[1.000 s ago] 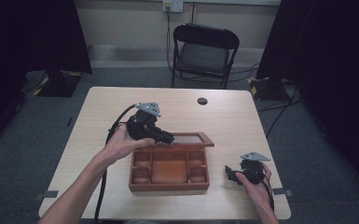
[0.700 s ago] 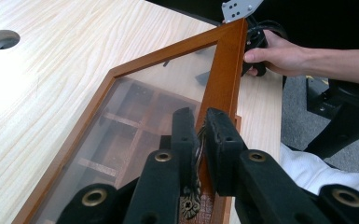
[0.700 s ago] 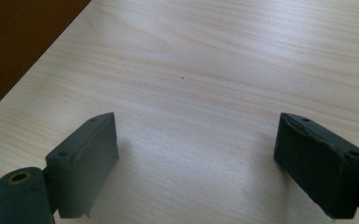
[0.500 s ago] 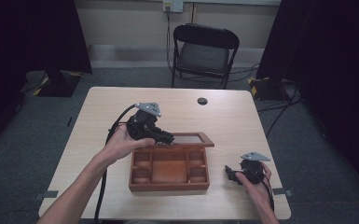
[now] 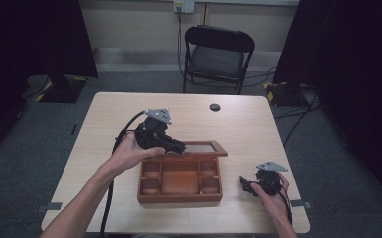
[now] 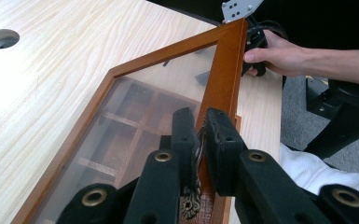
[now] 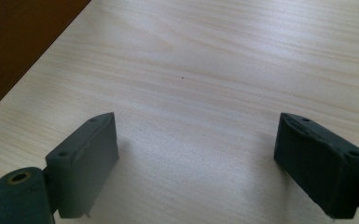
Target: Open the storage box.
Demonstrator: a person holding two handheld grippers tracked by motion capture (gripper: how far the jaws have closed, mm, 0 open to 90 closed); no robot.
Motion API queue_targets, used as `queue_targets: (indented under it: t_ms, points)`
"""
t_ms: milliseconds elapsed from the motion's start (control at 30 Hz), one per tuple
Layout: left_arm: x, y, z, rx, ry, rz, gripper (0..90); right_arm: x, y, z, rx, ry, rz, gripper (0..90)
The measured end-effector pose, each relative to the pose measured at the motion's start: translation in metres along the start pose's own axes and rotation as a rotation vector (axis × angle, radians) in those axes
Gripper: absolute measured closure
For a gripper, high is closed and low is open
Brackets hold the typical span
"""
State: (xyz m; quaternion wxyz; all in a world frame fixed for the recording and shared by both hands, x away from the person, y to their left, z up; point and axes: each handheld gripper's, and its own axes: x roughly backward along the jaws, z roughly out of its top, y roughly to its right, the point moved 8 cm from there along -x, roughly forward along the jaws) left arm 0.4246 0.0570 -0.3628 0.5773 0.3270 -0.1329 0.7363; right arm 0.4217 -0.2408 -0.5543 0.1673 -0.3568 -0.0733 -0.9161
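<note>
Left tongs (image 6: 199, 140) pinch lid (image 6: 224, 79); wooden table (image 5: 104, 119); chair (image 5: 218, 52).

Overhead light evenly brightens the table (image 5: 129, 114); the surrounding room falls off to near black. The glass lid (image 6: 135, 107) above the table carries faint reflections, without hard glare. Soft shadows lie beneath the right gripper (image 7: 196, 163), whose near jaws are slightly blurred.

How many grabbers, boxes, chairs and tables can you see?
Grabbers: 2, the left gripper and the right gripper
Wooden boxes: 1, the box with its glass lid up
Chairs: 1, the folding chair
Tables: 1, the table
Total: 5
</note>
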Motion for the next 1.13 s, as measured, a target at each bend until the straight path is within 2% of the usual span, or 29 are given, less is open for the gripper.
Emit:
queue_targets:
  t_ms: [833, 1133]
  points:
    - [0.0005, -0.0010, -0.0001, -0.013, -0.013, -0.005, 82.4, -0.0001, 0.0000, 0.0001, 0.001, 0.001, 0.001, 12.5]
    - [-0.0002, -0.0003, -0.0003, -0.004, -0.006, -0.013, 82.4, -0.0002, 0.0001, 0.0002, 0.002, 0.001, 0.002, 12.5]
